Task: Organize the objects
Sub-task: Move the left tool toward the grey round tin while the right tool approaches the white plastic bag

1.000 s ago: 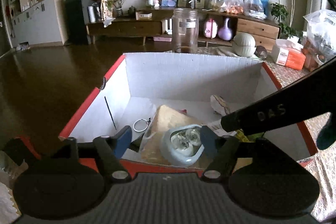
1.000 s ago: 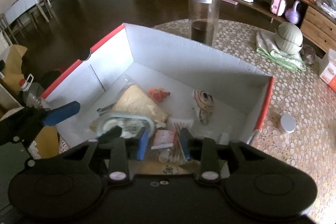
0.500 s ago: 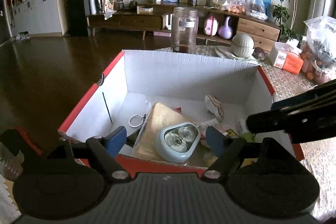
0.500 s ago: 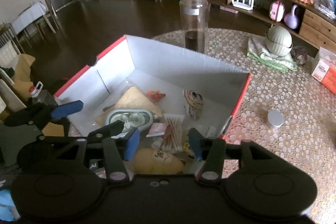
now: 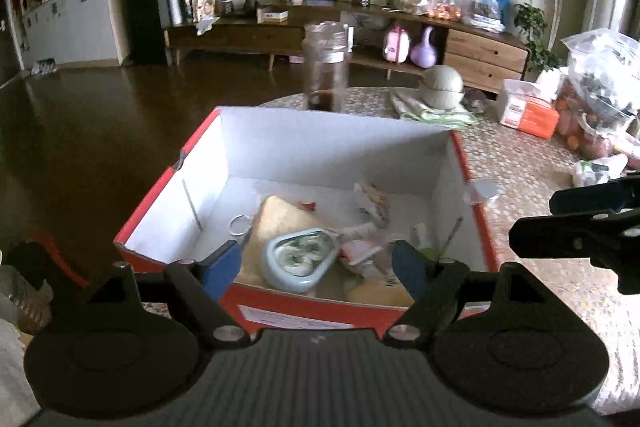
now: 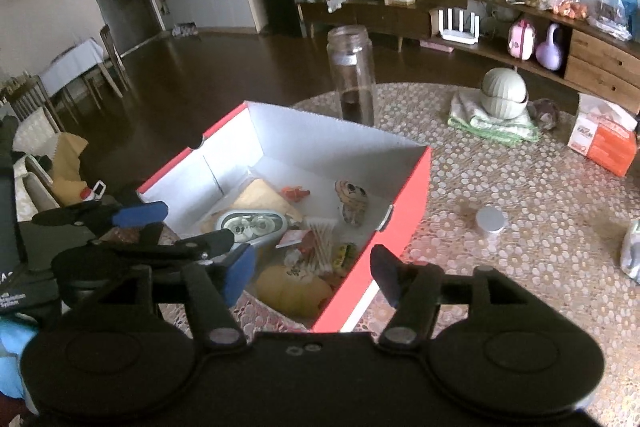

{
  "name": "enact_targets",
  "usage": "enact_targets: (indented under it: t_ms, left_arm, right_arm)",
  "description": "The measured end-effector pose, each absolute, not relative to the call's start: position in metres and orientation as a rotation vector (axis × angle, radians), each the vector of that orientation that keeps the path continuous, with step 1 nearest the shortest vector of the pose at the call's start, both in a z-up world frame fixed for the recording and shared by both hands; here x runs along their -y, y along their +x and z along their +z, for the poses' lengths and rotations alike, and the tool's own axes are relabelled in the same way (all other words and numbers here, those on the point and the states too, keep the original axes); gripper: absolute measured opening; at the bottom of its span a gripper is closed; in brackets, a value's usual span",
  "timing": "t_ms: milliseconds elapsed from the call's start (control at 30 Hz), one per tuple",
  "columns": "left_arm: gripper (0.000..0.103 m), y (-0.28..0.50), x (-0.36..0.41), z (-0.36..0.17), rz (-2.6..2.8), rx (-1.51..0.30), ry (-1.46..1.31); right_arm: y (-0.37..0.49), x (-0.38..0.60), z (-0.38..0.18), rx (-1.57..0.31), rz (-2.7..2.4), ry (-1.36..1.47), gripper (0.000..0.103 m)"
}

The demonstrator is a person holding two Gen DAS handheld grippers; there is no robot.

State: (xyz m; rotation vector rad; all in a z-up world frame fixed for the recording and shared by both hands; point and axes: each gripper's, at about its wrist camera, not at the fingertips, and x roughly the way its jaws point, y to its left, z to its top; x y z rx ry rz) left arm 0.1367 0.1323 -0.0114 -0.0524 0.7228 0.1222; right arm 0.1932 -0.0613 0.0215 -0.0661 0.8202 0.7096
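Note:
A red box (image 5: 152, 203) with a white inside stands on the patterned table. In it lie a pale blue case (image 5: 300, 261), a tan pouch (image 5: 280, 219), a key ring (image 5: 239, 225), cotton swabs (image 6: 322, 241) and a yellow soft item (image 6: 292, 289). My left gripper (image 5: 314, 269) hangs open above the box's near wall, nothing between its blue pads. My right gripper (image 6: 313, 273) hovers over the box's (image 6: 404, 195) near corner; its jaws are opening and hold nothing. Each gripper shows in the other's view: the right gripper (image 5: 536, 219) beside the box, the left gripper (image 6: 192, 225) at its left end.
A tall glass jar (image 6: 354, 75) stands behind the box. A small silver lid (image 6: 491, 221) lies on the table to the right. Farther back are stacked green bowls on a cloth (image 6: 503, 95) and an orange tissue box (image 6: 604, 143). Bags crowd the right edge (image 5: 600, 99).
Both grippers have drawn back and risen out of the box. The right gripper's jaws have spread wider and it has shifted right. The left jaws widened slightly after leaving the blue case.

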Motion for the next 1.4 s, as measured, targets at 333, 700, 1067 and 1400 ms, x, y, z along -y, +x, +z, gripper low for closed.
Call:
enact_targets:
  t_ms: [333,700,1067,1400]
  left_arm:
    - [0.082,0.125,-0.073,0.002,0.051,-0.730,-0.044]
    - [0.103,0.126,-0.004,-0.015,-0.051,-0.758,-0.049]
    - [0.103,0.158,0.053,-0.030,-0.108,-0.797,0.024]
    - [0.103,0.226,0.092,-0.040,-0.109,-0.855,0.084]
  right_arm:
    - [0.166,0.125,0.030,-0.768,0.675,-0.019,0.072]
    - [0.155,0.209,0.007,-0.788,0.553,0.071,0.076]
    - [0.170,0.298,-0.008,-0.805,0.410,0.101,0.077]
    - [0.216,0.352,-0.017,-0.816,0.322,0.065,0.077]
